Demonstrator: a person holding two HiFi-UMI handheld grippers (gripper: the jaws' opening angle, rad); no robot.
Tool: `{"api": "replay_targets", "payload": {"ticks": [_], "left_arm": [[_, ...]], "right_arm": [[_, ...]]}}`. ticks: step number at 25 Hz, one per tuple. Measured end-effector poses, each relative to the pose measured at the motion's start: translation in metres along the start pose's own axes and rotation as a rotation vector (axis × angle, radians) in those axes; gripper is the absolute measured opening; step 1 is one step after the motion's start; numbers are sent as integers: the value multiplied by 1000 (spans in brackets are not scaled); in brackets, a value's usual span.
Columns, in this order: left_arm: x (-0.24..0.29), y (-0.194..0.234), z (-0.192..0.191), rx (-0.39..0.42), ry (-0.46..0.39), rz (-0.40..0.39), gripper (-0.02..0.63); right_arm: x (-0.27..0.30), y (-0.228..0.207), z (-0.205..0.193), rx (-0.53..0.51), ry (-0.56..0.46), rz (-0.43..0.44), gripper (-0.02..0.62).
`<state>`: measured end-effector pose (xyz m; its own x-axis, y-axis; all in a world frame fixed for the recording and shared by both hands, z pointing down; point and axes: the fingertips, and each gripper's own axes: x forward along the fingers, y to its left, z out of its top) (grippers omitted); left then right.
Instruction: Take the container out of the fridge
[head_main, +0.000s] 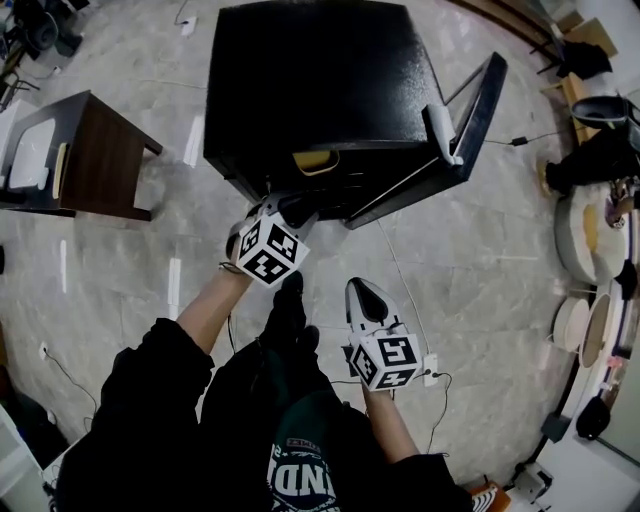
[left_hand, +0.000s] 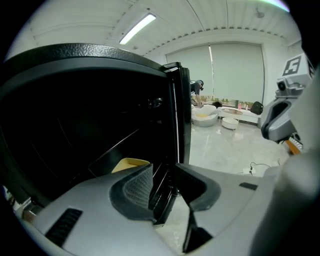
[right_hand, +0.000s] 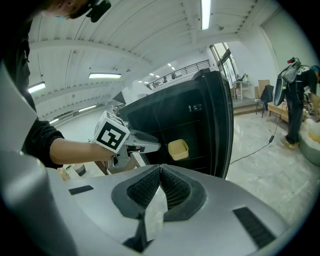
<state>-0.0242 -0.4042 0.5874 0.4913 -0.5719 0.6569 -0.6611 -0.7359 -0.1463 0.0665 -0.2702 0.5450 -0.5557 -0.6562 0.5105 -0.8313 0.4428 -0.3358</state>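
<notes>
Pale marble floor (head_main: 470, 270) spreads under a black fridge (head_main: 310, 80) whose door (head_main: 478, 105) stands open. The yellow container (left_hand: 131, 164) sits on a shelf inside, near the shelf's front edge. My left gripper (left_hand: 165, 187) is at the opening, fingers apart, not touching the container. My right gripper (right_hand: 160, 176) hangs further from the fridge, fingers together, empty.

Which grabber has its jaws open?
The left gripper, the one reaching toward the fridge: its jaws stand apart. The right gripper has its jaws pressed together.
</notes>
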Motion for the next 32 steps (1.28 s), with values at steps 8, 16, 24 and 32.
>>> {"api": "replay_targets", "payload": {"ticks": [8,16,24,32], "left_arm": [[22,11,-7,25,30,0,144],[47,22,-14,90,76,13,147],[78,33,-26,126,139,33,147],[108,44,-38,197,214,26,161]], "right_arm": [[8,-9,-8,28,18,-12,35],[14,-12,-13,42,33,-7,35],[17,-22,-23,57,59,-18,37],[23,-39,-19,73,62,-44,35]]}}
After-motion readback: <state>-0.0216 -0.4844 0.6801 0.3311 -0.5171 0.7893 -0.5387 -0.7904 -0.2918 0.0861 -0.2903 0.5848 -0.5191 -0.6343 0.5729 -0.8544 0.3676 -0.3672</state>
